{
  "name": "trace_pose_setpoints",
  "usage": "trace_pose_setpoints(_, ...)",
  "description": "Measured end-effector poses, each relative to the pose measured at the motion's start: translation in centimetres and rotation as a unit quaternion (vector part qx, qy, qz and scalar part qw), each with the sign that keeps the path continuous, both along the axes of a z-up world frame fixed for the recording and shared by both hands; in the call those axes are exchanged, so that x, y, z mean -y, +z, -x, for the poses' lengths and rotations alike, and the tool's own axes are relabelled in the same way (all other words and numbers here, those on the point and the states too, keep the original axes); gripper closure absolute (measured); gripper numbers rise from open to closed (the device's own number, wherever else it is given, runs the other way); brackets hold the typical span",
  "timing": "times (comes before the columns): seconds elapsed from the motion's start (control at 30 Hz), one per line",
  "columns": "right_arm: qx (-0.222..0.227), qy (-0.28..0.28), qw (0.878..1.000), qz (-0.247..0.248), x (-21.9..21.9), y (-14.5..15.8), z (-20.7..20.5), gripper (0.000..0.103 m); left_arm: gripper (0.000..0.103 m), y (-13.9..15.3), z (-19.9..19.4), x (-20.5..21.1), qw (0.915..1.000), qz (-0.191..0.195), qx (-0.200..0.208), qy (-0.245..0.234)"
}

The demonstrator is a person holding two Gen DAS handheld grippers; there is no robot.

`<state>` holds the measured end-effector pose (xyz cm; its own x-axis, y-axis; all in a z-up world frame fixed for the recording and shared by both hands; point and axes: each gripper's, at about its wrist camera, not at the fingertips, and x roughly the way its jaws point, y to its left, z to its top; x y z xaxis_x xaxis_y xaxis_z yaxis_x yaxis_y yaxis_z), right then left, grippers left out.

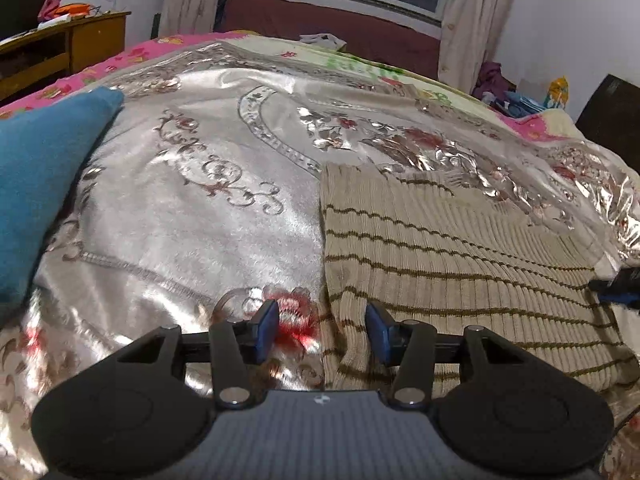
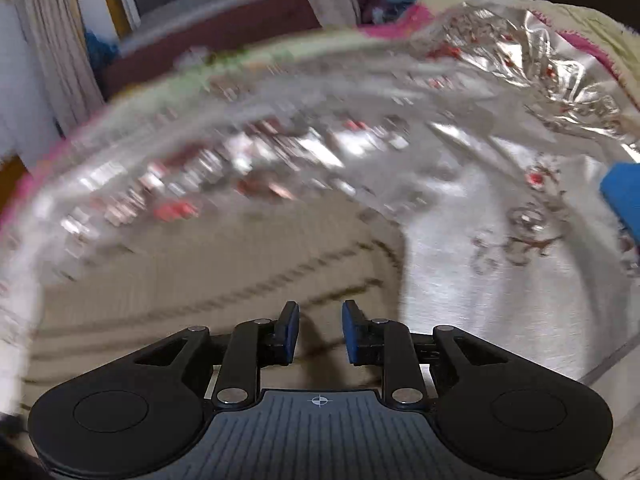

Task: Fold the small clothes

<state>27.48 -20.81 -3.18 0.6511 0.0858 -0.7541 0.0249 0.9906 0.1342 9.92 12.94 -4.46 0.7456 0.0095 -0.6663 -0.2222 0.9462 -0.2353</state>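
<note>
Silver bedspread [image 1: 192, 216] under striped sweater [image 1: 460, 248]; left tool [image 1: 322, 330] straddling its edge

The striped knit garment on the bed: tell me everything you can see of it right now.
The striped knit garment is beige ribbed knit with thin wavy olive-brown stripes across it. It lies spread mostly flat on the shiny embroidered bedspread, its left edge fairly straight, its far edge uneven. The left gripper straddles its near left edge, jaws apart, not clamped. The right gripper hovers over it, open; that view is blurred.
</note>
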Motion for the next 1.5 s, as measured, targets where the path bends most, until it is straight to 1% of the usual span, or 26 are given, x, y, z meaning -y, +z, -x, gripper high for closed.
trace_pose_setpoints(0.03, -0.009, 0.002, 1.0, 0.015, 0.2, -0.5, -0.4, 0.08, 0.051, -0.1, 0.2, -0.1, 1.0, 0.005, -0.005, 0.002)
trace_pose_setpoints(0.07, -0.012, -0.001, 1.0, 0.017, 0.5, -0.8, -0.7, 0.081, 0.051, -0.1, 0.4, -0.1, 0.9999, 0.011, -0.008, 0.004)
trace_pose_setpoints(0.13, -0.01, -0.01, 1.0, 0.005, 0.8, -0.6, -0.7, 0.081, 0.051, 0.1, 1.0, -0.3, 0.9998, 0.019, -0.007, 0.009)
trace_pose_setpoints(0.2, 0.005, -0.014, 1.0, -0.002, 1.1, 0.0, -0.1, 0.077, 0.051, 0.3, 1.4, -0.2, 0.9997, 0.022, -0.005, 0.01)
trace_pose_setpoints(0.27, 0.021, -0.007, 1.0, -0.004, 1.4, 0.4, 0.6, 0.077, 0.051, 0.2, 1.5, -0.1, 0.9997, 0.025, -0.007, 0.005)
trace_pose_setpoints(0.3, 0.016, -0.009, 1.0, 0.0, 1.5, 0.3, 0.7, 0.077, 0.051, 0.2, 1.4, 0.1, 0.9997, 0.024, -0.009, 0.001)
trace_pose_setpoints(0.37, -0.008, -0.022, 1.0, 0.011, 2.1, -0.7, 0.3, 0.076, 0.051, 0.0, 1.2, 0.3, 0.9996, 0.023, -0.014, -0.005)
trace_pose_setpoints(0.4, -0.022, -0.033, 0.999, 0.006, 2.7, -1.5, 0.0, 0.069, 0.051, -0.1, 1.1, 0.4, 0.9995, 0.025, -0.019, -0.01)
trace_pose_setpoints(0.47, -0.029, -0.055, 0.998, -0.026, 3.8, -1.7, 0.0, 0.069, 0.05, -0.5, 1.0, 0.4, 0.9992, 0.027, -0.027, -0.013)
trace_pose_setpoints(0.5, -0.029, -0.059, 0.997, -0.033, 4.0, -1.4, 0.1, 0.069, 0.05, -0.5, 1.0, 0.3, 0.999, 0.031, -0.029, -0.011)
trace_pose_setpoints(0.57, -0.018, -0.054, 0.998, -0.016, 3.6, -0.6, 0.4, 0.069, 0.05, -0.5, 1.1, 0.0, 0.9988, 0.041, -0.029, -0.004)
trace_pose_setpoints(0.63, 0.003, -0.041, 0.999, 0.011, 2.8, 0.6, 0.8, 0.068, 0.05, -0.2, 1.5, -0.1, 0.9989, 0.038, -0.025, 0.007)
trace_pose_setpoints(0.67, 0.013, -0.032, 0.999, 0.017, 2.4, 1.2, 0.9, 0.067, 0.05, -0.1, 1.8, -0.1, 0.999, 0.036, -0.022, 0.014)
trace_pose_setpoints(0.77, 0.03, 0.012, 0.999, 0.011, 0.1, 3.1, 1.2, 0.066, 0.05, 0.2, 2.3, -0.3, 0.9986, 0.037, -0.021, 0.032)
trace_pose_setpoints(0.87, 0.025, 0.077, 0.997, -0.003, -3.7, 4.4, 0.8, 0.064, 0.05, 0.1, 2.8, -0.8, 0.9965, 0.066, -0.023, 0.046)
trace_pose_setpoints(0.93, 0.015, 0.123, 0.992, -0.015, -7.0, 5.0, 0.4, 0.062, 0.05, 0.1, 3.0, -1.0, 0.9951, 0.085, -0.022, 0.046)
trace_pose_setpoints(1.03, -0.002, 0.176, 0.984, -0.026, -11.8, 5.4, -0.2, 0.058, 0.05, 0.2, 3.1, -0.9, 0.9948, 0.094, -0.016, 0.035)
trace_pose_setpoints(1.07, -0.011, 0.193, 0.981, -0.028, -13.6, 5.5, -0.5, 0.053, 0.05, 0.2, 3.1, -0.9, 0.9945, 0.098, -0.016, 0.031)
trace_pose_setpoints(1.1, -0.019, 0.206, 0.978, -0.029, -15.1, 5.4, -0.8, 0.05, 0.05, 0.1, 3.0, -0.9, 0.9938, 0.106, -0.016, 0.028)
trace_pose_setpoints(1.13, -0.026, 0.218, 0.975, -0.028, -16.8, 5.3, -1.3, 0.049, 0.05, 0.0, 3.0, -1.0, 0.993, 0.114, -0.016, 0.024)
trace_pose_setpoints(1.2, -0.041, 0.237, 0.97, -0.019, -19.7, 5.0, -1.8, 0.049, 0.049, -0.3, 2.8, -1.2, 0.9916, 0.127, -0.019, 0.017)
trace_pose_setpoints(1.3, -0.06, 0.249, 0.967, -0.001, -23.4, 4.2, -2.9, 0.046, 0.048, -0.5, 2.6, -1.4, 0.9899, 0.14, -0.018, 0.012)
trace_pose_setpoints(1.4, -0.092, 0.243, 0.966, 0.0, -26.8, 3.1, -4.7, 0.045, 0.047, -0.7, 2.3, -1.6, 0.988, 0.153, -0.015, 0.01)
trace_pose_setpoints(1.43, -0.101, 0.239, 0.966, -0.002, -27.3, 2.8, -5.2, 0.045, 0.047, -0.7, 2.2, -1.8, 0.9873, 0.158, -0.015, 0.009)
trace_pose_setpoints(1.5, -0.122, 0.229, 0.966, 0.0, -28.7, 1.9, -6.1, 0.041, 0.047, -0.9, 2.2, -1.9, 0.9864, 0.164, -0.014, 0.009)
